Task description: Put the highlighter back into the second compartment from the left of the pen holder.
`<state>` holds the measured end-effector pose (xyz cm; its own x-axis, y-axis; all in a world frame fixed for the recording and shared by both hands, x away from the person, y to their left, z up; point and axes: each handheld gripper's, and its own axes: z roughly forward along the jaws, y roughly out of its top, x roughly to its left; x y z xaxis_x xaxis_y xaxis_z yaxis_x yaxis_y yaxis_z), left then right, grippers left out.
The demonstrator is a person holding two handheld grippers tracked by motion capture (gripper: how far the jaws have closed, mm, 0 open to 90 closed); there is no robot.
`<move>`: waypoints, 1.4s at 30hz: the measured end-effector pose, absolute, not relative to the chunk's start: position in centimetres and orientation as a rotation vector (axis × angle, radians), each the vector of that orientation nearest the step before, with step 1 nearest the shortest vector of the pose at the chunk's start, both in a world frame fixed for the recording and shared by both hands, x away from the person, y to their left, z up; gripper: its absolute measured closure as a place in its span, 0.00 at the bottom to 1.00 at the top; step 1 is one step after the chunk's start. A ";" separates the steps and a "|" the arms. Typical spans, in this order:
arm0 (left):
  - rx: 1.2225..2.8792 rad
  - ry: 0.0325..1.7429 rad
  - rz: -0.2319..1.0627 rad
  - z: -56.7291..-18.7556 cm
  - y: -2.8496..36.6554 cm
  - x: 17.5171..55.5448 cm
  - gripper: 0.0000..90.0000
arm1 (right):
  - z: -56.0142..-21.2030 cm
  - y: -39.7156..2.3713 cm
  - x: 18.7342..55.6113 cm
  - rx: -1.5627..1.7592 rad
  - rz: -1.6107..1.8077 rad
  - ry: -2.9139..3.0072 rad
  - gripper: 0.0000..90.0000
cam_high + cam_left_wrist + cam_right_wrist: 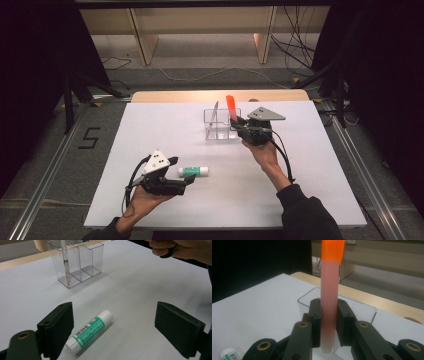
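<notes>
1. A wide white table top (165, 130) fills the middle of the high view, with a strip of light wood along its far edge.

2. At the left, near the front edge, a person's hand holds the left gripper (184, 184), which is black with a grey three-cornered plate on top. It lies low over the table and points to the right.

3. In the left gripper view, its two black jaws stand wide apart. Nothing is between the pads.

4. A short white glue stick with a green label (89, 331) lies flat on the table. It is just in front of the left gripper, close to the left jaw but not touching it. Its end also peeks in at the bottom left corner of the right gripper view.

5. Farther back, in the middle of the table, stands a clear plastic box with three open parts (222, 126).

6. A thin clear pen with a pink and white pattern inside (66, 263) stands in the left end part and leans a little.

7. At the right, the right gripper (239, 123) is held up beside the box.

8. Its jaws are clamped on a long pink marker with a bright orange top (330, 305). The marker stands upright between the pads, over the right end of the box.
</notes>
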<state>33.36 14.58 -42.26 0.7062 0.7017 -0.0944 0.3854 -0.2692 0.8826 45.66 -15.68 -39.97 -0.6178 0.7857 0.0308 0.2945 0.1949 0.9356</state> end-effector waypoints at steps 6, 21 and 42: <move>1.894 0.847 0.388 -42.3 14.5 33.4 0.17 | -40.0 -15.0 47.1 1.042 1.422 1.977 0.85; 1.894 0.837 0.402 -42.2 14.7 33.4 0.17 | -40.9 -12.2 49.8 1.098 1.367 1.917 0.85; 1.893 0.844 0.402 -42.1 14.7 33.4 0.17 | -42.5 -10.8 50.8 1.134 1.326 1.919 0.85</move>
<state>33.44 14.74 -42.15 0.7032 0.7059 -0.0843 0.3794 -0.2724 0.8842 50.83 -10.77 -42.47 -0.4992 0.8660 0.0286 0.3333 0.1615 0.9289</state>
